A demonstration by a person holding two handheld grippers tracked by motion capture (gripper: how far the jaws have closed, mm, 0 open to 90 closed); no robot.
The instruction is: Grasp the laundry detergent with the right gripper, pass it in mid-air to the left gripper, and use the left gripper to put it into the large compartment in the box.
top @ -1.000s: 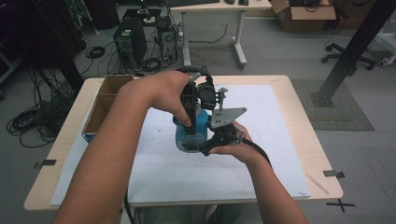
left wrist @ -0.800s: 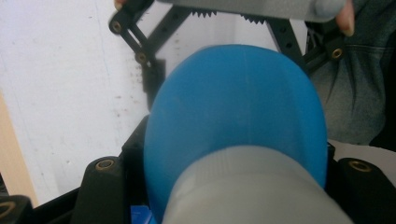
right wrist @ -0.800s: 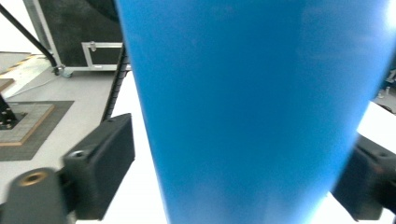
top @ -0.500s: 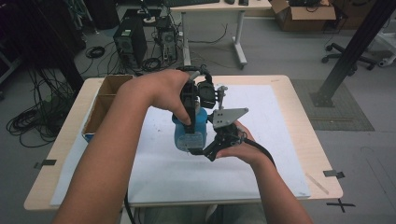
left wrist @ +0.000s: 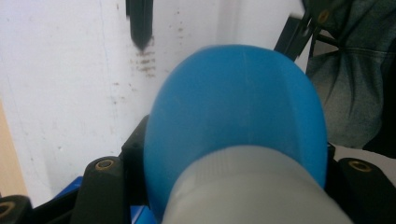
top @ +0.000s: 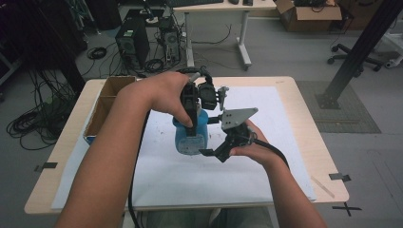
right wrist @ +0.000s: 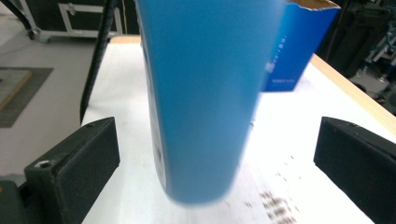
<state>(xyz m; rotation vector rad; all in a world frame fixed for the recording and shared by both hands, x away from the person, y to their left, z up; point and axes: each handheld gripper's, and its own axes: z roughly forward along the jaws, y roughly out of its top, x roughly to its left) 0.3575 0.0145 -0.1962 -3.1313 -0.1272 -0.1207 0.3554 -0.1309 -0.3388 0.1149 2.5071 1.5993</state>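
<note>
So the left gripper (top: 192,111) is clamping its jaws on the upper end of the blue bottle (top: 190,135), holding it up off the white sheet (top: 285,142); in the left gripper view that blue body (left wrist: 238,116) is bulging right between the jaws. The right gripper (top: 223,151) has just been opening and is sitting with its jaws spread wide on either side of the bottle's lower part (right wrist: 201,102), pads not touching it. Looks to me like a hand-off that's basically finishing: one side's letting go, the other's carrying. Still left, I'm guessing, is setting it down somewhere, maybe near the cardboard box (top: 107,102) at the table's (top: 304,99) left edge.
</note>
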